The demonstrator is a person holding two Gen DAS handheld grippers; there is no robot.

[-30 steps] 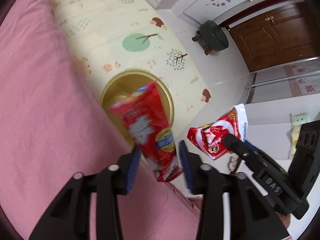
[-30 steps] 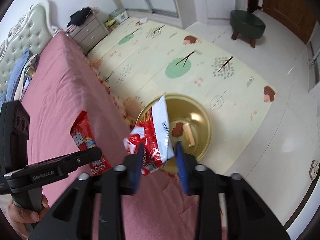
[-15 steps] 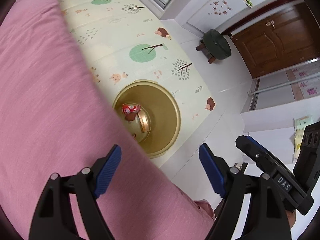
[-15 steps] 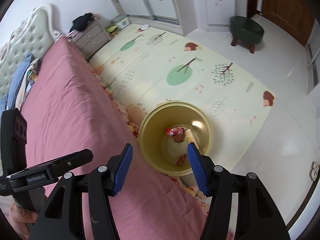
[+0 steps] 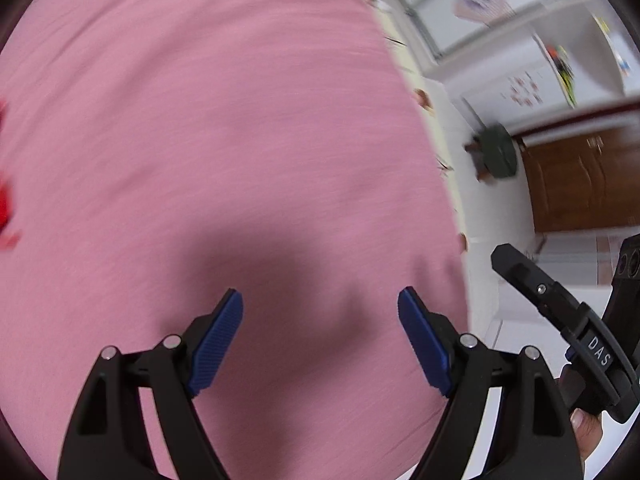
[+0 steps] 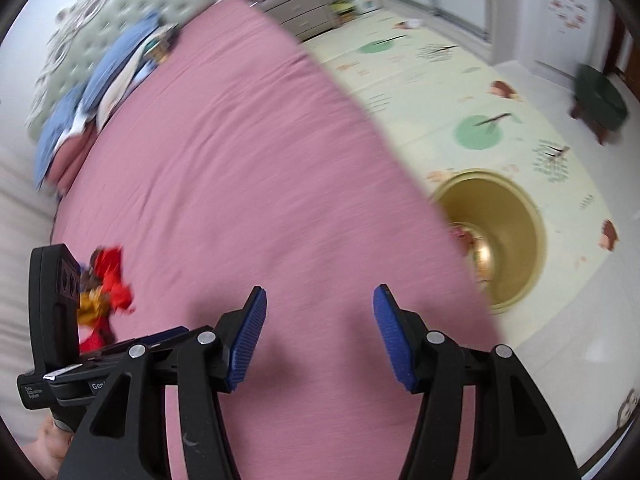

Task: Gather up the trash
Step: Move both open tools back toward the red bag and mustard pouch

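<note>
Both views motion-blurred. Left gripper [image 5: 320,338] over pink bed [image 5: 208,128], blue pads [image 5: 216,344] wide apart, nothing between. Dark shadow on sheet just ahead of the fingers. Red scrap [image 5: 5,200] at far left edge of left view, on bed; too blurred to ID. Green stool [image 5: 498,152] and brown door [image 5: 584,184] at right.

Right gripper [image 6: 319,334] also over bed [image 6: 224,152], near its edge; jaws spread, empty. Red/yellow wrappers [image 6: 106,284] lying on bed at left, partly behind left gripper's body, well apart from right gripper. Gold bin [image 6: 516,232] on floor mat [image 6: 440,92] just beside bed edge, to the right of right gripper; bits of trash [image 6: 466,236] visible at its bottom, detail unclear. Bedding pile, blue/white [image 6: 92,92], against headboard [image 6: 120,12] at top left. Dresser [image 6: 300,12] beyond bed. Stool [image 6: 598,96] at far right.
</note>
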